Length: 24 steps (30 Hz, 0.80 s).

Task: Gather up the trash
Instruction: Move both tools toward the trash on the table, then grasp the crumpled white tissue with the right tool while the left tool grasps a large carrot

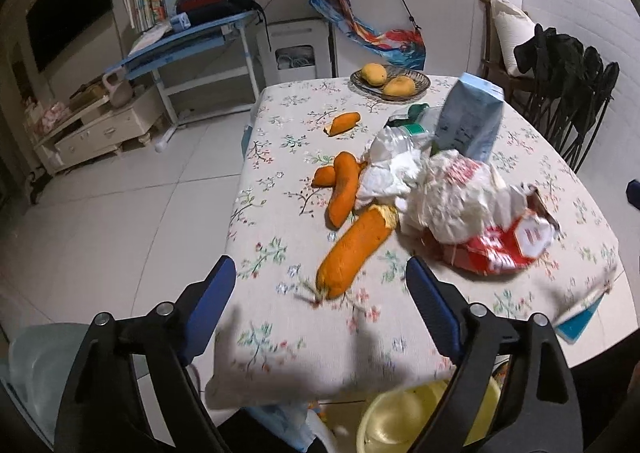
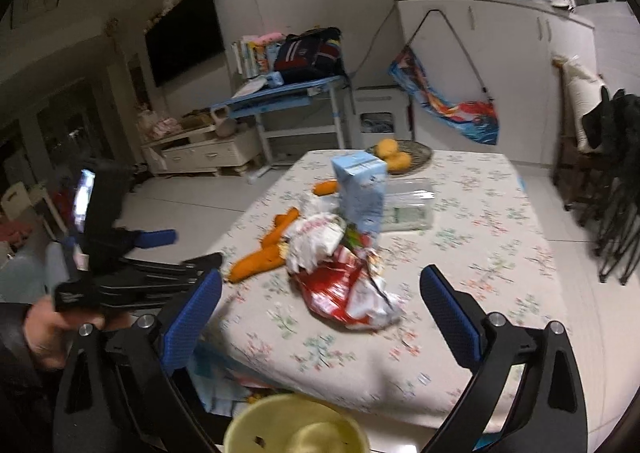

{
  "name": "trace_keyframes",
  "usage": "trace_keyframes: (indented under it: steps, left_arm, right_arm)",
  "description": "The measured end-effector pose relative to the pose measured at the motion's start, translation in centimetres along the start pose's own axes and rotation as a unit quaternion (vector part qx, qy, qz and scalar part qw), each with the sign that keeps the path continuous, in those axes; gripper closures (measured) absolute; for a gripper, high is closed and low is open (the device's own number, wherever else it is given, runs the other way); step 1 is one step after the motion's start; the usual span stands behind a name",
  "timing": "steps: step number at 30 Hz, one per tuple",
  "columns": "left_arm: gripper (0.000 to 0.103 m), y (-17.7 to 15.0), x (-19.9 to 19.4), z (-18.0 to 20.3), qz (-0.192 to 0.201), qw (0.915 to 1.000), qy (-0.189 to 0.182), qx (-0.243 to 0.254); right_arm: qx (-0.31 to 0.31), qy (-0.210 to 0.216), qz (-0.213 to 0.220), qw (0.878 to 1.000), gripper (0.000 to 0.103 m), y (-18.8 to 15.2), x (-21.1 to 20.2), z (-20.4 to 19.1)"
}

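Observation:
A heap of trash lies on the floral tablecloth [image 1: 280, 337]: a crumpled red-and-white wrapper [image 1: 500, 245] [image 2: 352, 293], white crumpled bags [image 1: 452, 197], a pale blue carton [image 1: 468, 121] [image 2: 360, 193] and several orange peel pieces [image 1: 352, 253] [image 2: 260, 261]. My left gripper [image 1: 320, 281] hangs open over the near table edge, the nearest peel piece just ahead of its fingertips. My right gripper [image 2: 320, 293] is open too, with the red wrapper lying ahead between its fingers and no contact. A yellow bin [image 1: 404, 421] [image 2: 296, 425] sits below the table edge.
A woven dish with two mangoes [image 1: 390, 83] stands at the table's far end. A flattened clear bottle [image 2: 408, 201] lies behind the carton. In the right wrist view a hand [image 2: 44, 333] holds the left gripper's body at the left. Black chairs [image 1: 572, 93] crowd the right side.

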<state>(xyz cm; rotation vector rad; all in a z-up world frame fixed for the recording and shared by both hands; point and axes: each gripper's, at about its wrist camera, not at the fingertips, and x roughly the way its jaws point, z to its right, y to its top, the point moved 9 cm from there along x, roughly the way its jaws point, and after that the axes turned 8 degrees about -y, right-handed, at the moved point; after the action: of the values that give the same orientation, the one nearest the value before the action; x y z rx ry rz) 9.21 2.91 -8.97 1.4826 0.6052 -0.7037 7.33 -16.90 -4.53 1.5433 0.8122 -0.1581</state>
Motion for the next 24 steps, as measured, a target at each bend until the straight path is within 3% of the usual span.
trace_keyframes:
  steps: [2, 8, 13, 14, 16, 17, 19, 20, 24]
  left_arm:
    - [0.019, 0.3, 0.9, 0.0, -0.005, 1.0, -0.004, -0.006]
    - [0.019, 0.1, 2.5, -0.3, -0.019, 0.9992, -0.021, -0.029]
    - [0.019, 0.0, 3.1, -0.5, -0.023, 0.9989, -0.026, -0.033]
    - [0.019, 0.1, 3.2, -0.5, -0.024, 0.9988, -0.027, -0.034]
    - [0.019, 0.1, 3.6, -0.6, -0.028, 0.9986, -0.028, -0.036]
    - [0.019, 0.2, 3.9, -0.5, -0.03, 0.9985, -0.029, -0.037]
    - [0.019, 0.3, 4.1, -0.5, -0.031, 0.9985, -0.029, -0.034]
    - [0.019, 0.4, 4.4, -0.3, -0.033, 0.9986, -0.028, -0.031]
    - [0.021, 0.2, 5.3, 0.2, -0.045, 0.9983, -0.03, -0.022]
  right_arm:
    - [0.008, 0.016, -0.012, 1.0, 0.023, 0.3, 1.1, -0.3]
    - [0.018, 0.031, -0.049, 0.998, 0.027, 1.1, 5.2, -1.5]
    - [0.0, 0.007, -0.095, 0.995, 0.029, 0.8, 9.3, -1.8]
    - [-0.005, 0.002, -0.103, 0.995, 0.032, 0.6, 9.9, -1.9]
    - [-0.01, 0.004, -0.121, 0.993, 0.051, 0.3, 10.8, -1.8]
    - [-0.011, 0.009, -0.126, 0.992, 0.071, 0.1, 11.1, -1.7]
    - [-0.013, 0.016, -0.124, 0.992, 0.076, 0.3, 10.9, -1.8]
    - [-0.014, 0.019, -0.119, 0.993, 0.084, 0.5, 10.7, -1.8]
    - [0.006, 0.056, -0.083, 0.995, 0.087, 2.1, 8.7, -1.7]
